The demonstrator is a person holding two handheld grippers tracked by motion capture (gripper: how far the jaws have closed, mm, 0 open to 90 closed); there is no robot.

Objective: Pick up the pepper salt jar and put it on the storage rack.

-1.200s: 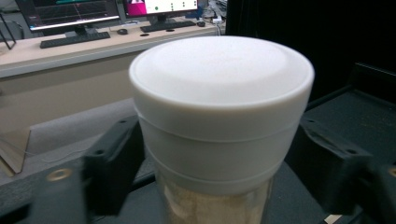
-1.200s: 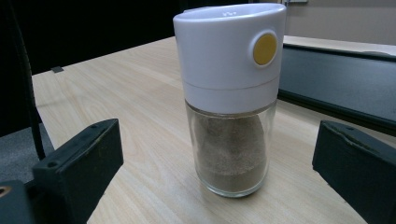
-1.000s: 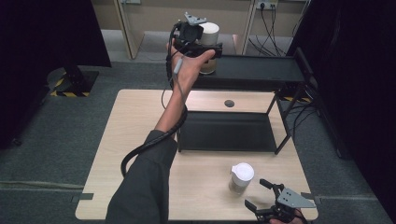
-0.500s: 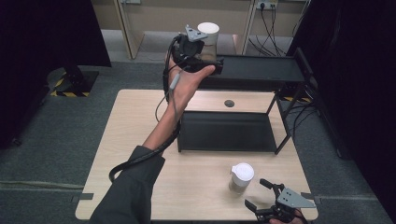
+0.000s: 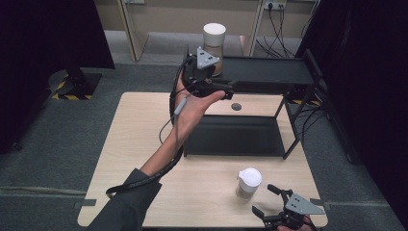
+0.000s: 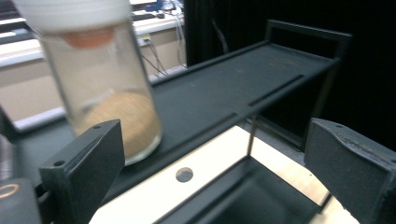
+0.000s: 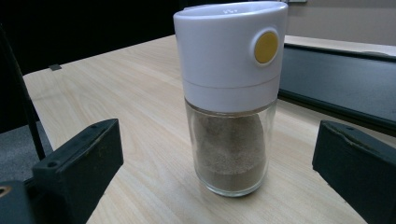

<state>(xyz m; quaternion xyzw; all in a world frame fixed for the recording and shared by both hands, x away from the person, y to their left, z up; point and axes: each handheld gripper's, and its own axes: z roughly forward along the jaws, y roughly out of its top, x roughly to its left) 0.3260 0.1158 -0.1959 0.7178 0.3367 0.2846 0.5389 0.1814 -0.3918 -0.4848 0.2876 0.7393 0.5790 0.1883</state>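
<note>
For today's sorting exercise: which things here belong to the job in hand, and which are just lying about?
In the job:
- jar on the shelf, left claw open beside it
- shaker on the table, right claw open before it

Lying about:
- cables on the floor
- wall sockets

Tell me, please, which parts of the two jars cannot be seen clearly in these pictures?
- Jar on the shelf: blurred in the left gripper view; its lid is cut by the top edge.
- The same jar's base: hidden behind the left gripper in the high view.
- Jar on the table: contents too small to read in the high view.
</note>
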